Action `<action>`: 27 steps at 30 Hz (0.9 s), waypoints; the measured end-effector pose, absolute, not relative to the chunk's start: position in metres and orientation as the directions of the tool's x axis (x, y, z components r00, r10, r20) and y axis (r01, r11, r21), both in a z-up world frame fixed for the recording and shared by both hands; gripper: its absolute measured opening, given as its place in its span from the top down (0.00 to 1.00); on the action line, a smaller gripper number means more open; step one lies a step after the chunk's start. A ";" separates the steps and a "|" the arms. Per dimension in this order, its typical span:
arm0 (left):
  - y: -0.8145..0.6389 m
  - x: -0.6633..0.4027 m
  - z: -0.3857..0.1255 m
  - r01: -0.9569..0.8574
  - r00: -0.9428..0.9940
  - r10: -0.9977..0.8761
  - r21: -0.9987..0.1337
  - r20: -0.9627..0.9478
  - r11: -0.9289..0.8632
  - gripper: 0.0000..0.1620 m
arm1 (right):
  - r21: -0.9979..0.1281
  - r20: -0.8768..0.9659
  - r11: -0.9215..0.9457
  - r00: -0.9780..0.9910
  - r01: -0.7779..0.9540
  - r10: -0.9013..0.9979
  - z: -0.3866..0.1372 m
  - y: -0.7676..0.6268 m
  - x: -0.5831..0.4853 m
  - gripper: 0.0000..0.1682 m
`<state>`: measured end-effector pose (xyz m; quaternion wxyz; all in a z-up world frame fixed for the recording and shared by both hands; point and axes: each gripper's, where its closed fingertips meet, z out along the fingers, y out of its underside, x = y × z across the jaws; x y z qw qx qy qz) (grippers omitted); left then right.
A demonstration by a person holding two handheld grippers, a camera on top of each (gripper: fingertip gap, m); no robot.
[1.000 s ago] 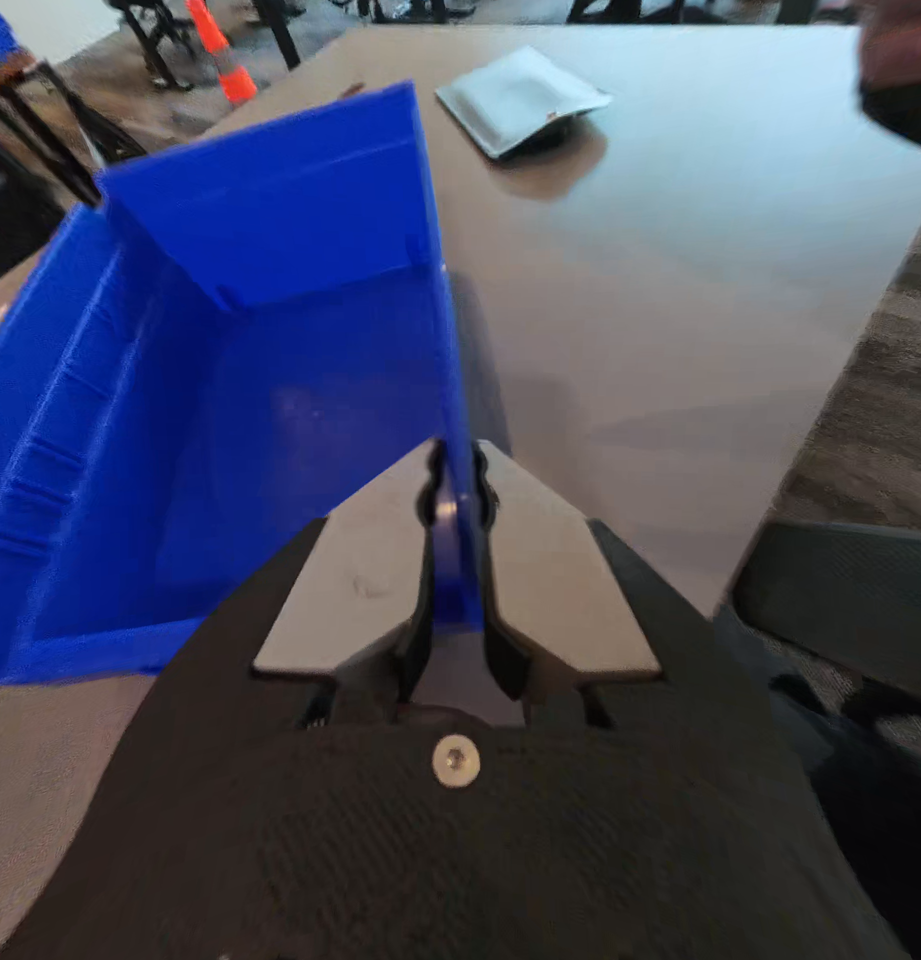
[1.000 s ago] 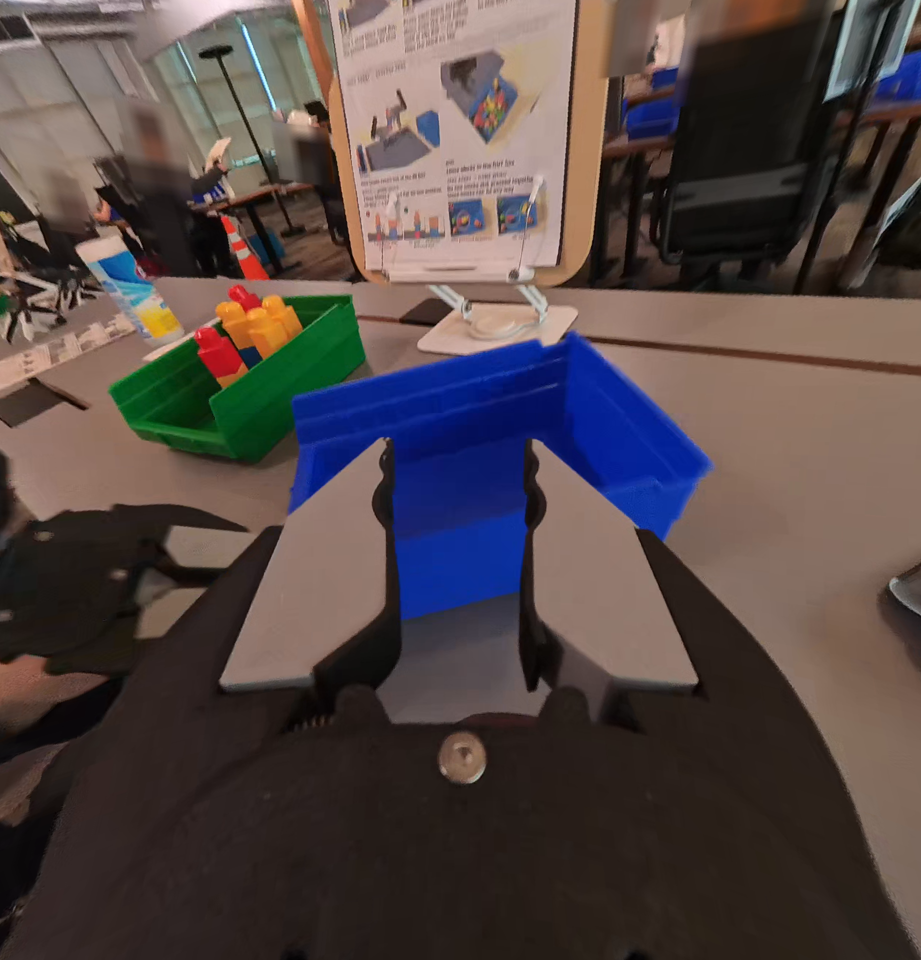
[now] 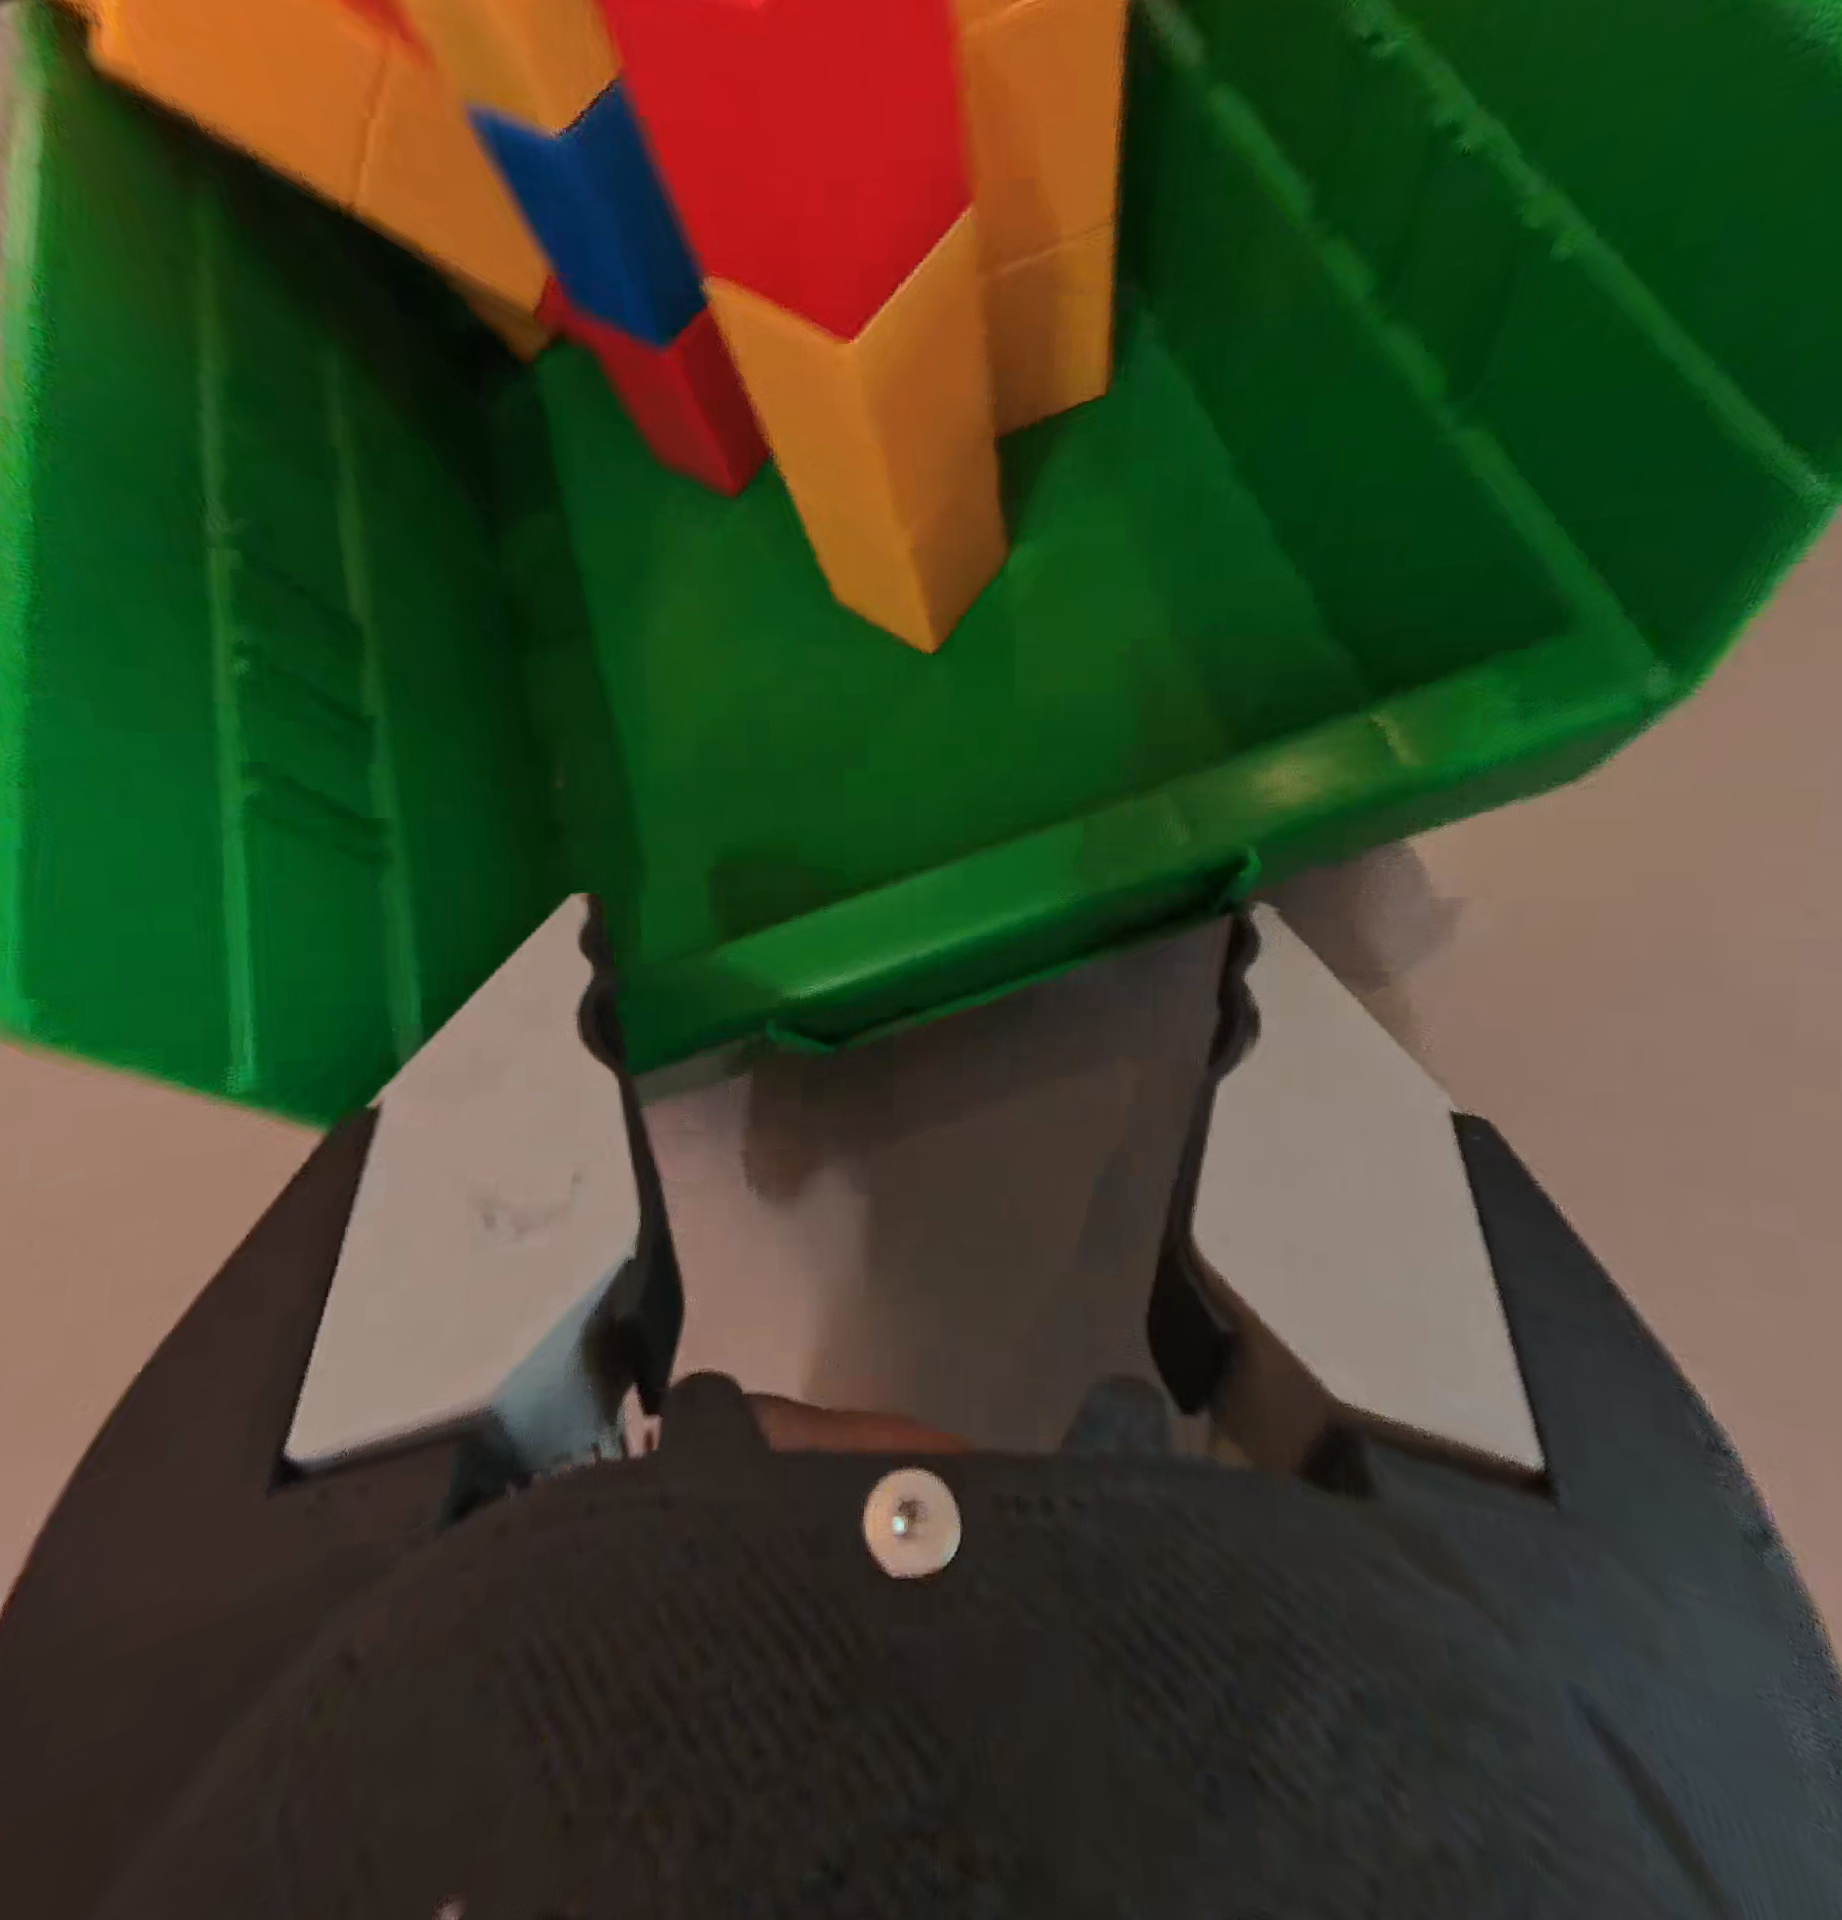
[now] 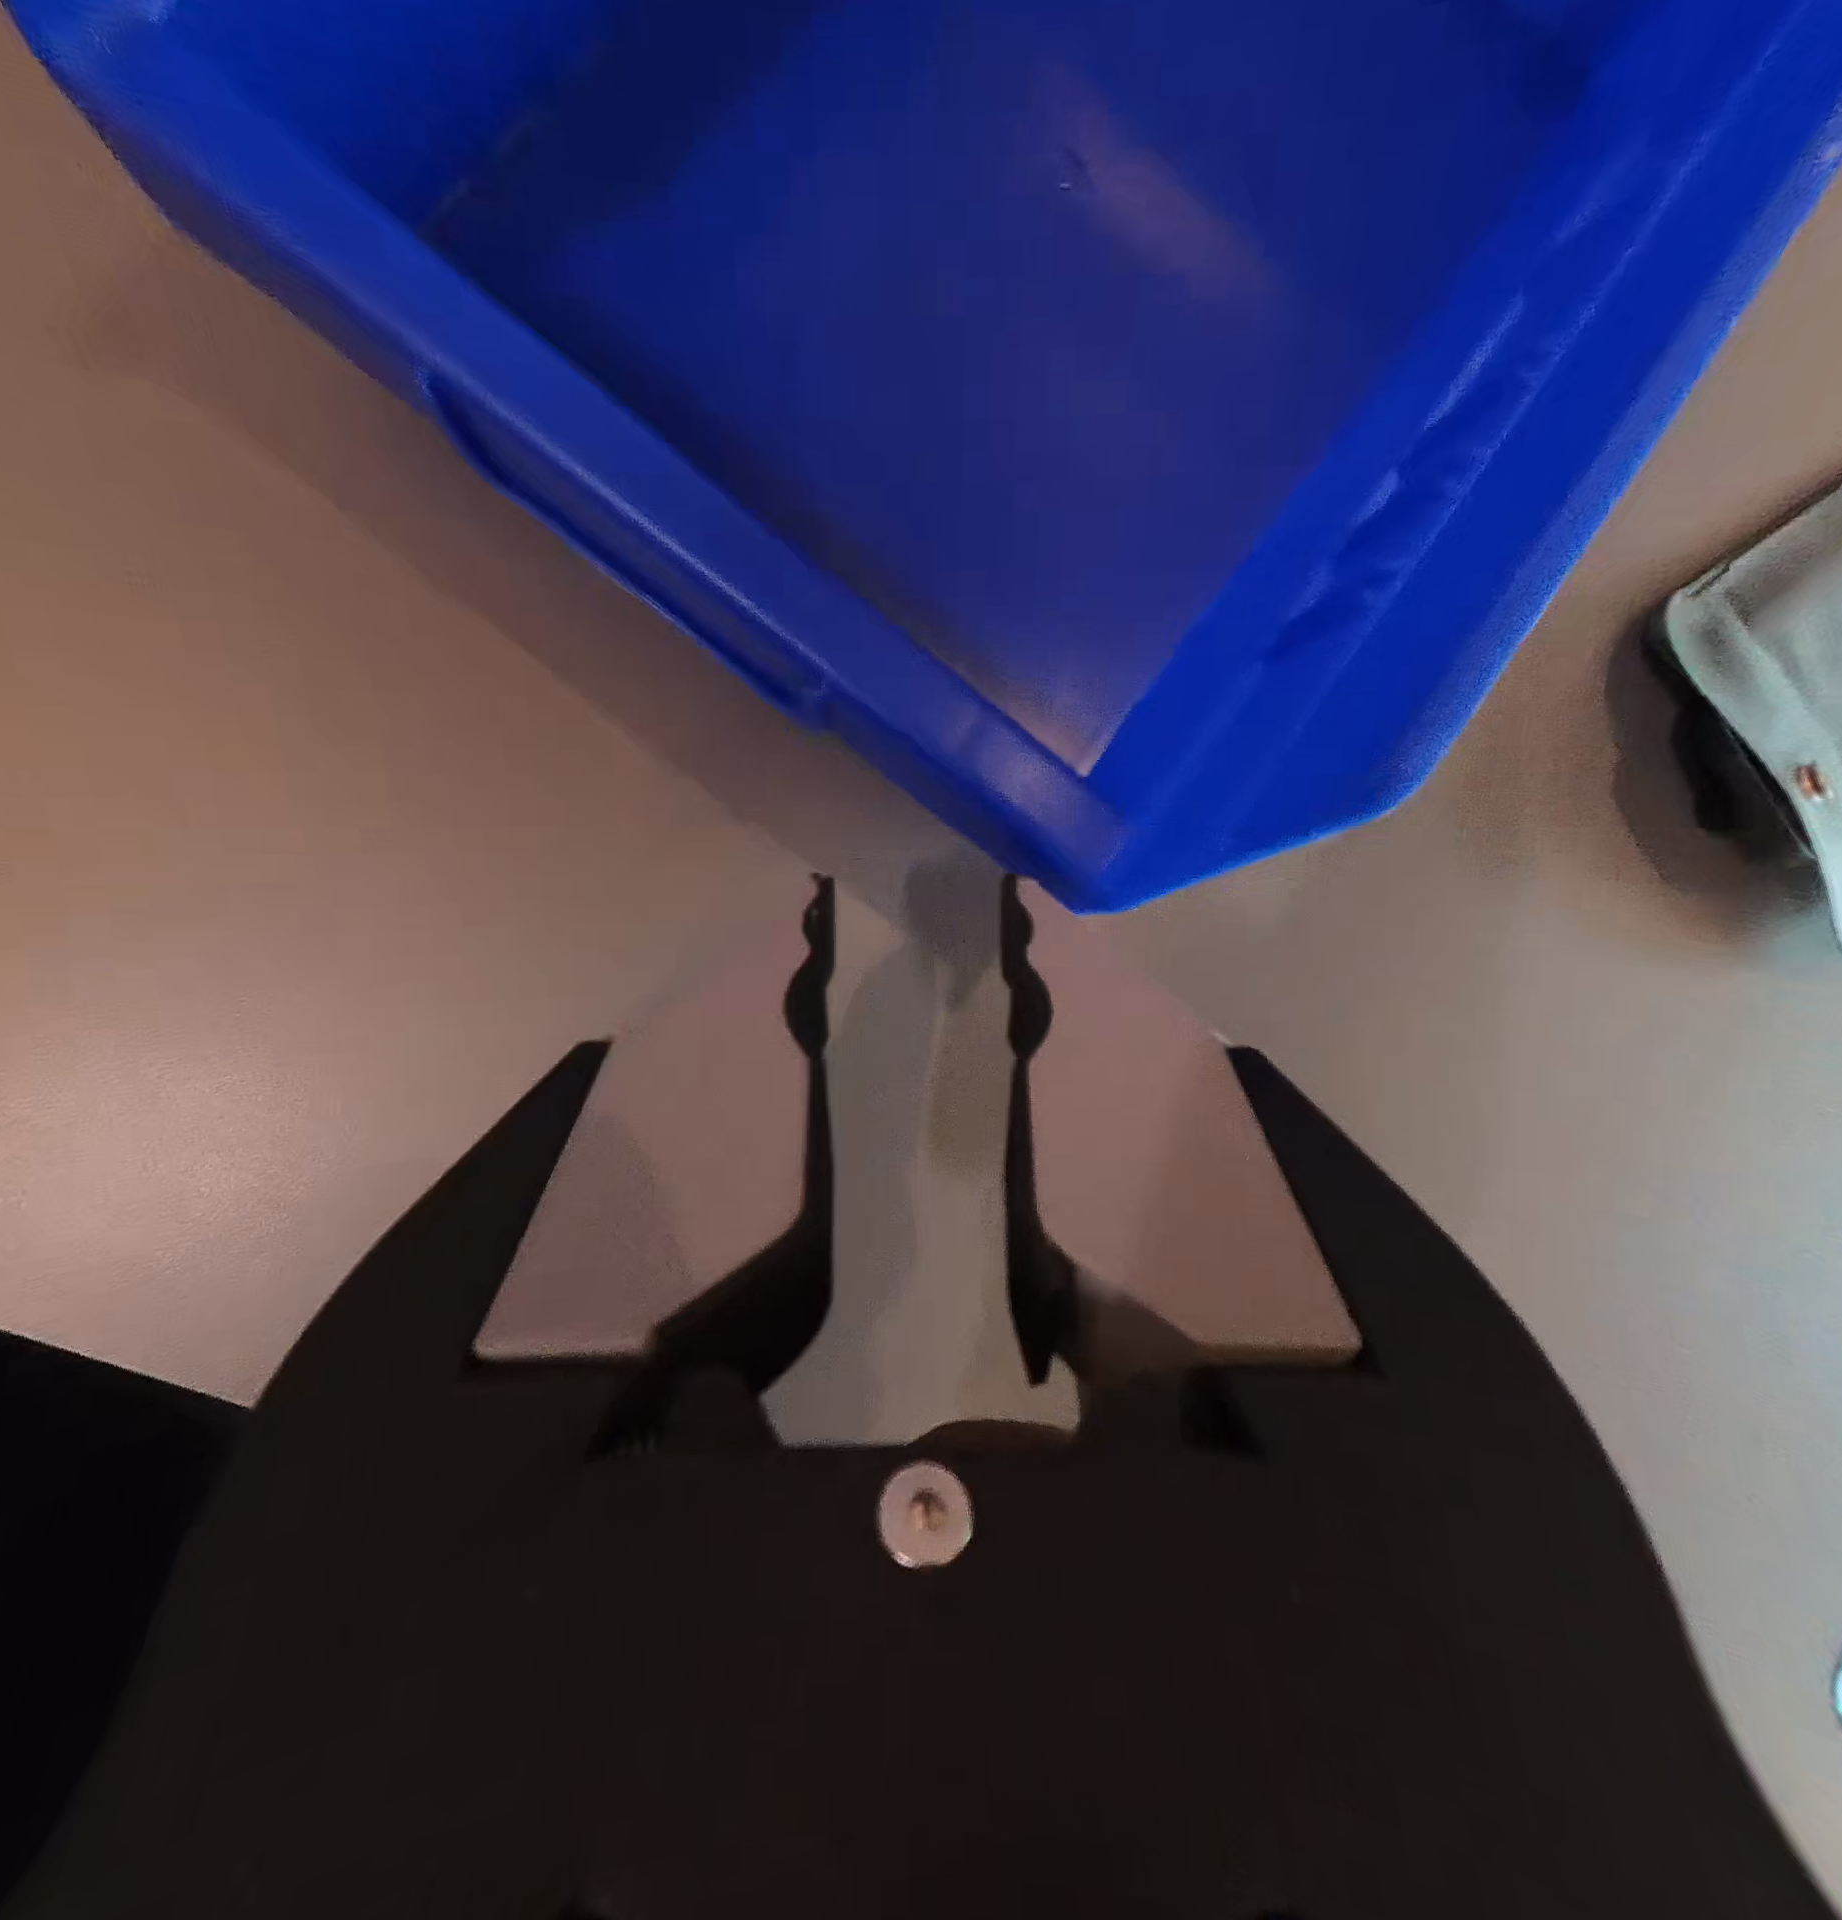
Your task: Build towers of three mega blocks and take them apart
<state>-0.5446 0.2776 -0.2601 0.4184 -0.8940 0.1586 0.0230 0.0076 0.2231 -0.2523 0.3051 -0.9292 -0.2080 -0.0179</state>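
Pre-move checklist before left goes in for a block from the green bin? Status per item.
1. Left gripper open: ok, jaws stand wide apart with nothing between them.
2. Left lined up on the green bin: ok, fingertips sit at its near rim.
3. Blocks available: ok, stacked yellow block, red block and blue block stand inside.
4. Clean single-block target: cannot tell, picture is motion-blurred and the stacks are cut off at the top.
5. Right gripper free: ok, jaws parted, holding nothing.
6. Blue bin ready to receive: ok, the visible part holds nothing; right gripper sits at its near corner.
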 end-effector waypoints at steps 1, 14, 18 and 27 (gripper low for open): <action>0.277 -0.557 -0.259 -0.295 0.954 -0.235 -0.742 -0.188 -0.603 0.26 | -0.576 0.142 -0.722 0.917 0.383 0.373 -0.249 0.224 0.011 0.82; 0.243 -0.589 -0.225 -0.087 0.996 -0.013 -0.888 -0.091 -0.452 0.51 | -0.861 0.028 -0.284 0.599 0.421 0.801 -0.203 0.201 -0.187 0.71; 0.234 -0.569 -0.222 -0.025 0.997 -0.073 -0.907 0.006 -0.420 0.52 | -0.899 0.038 -0.202 0.531 0.388 0.847 -0.215 0.210 -0.249 0.69; 0.232 -0.388 -0.197 -0.200 0.883 -0.464 -0.952 -0.071 -0.234 0.52 | -0.940 0.148 -0.095 0.640 0.328 0.754 -0.206 0.315 -0.298 0.66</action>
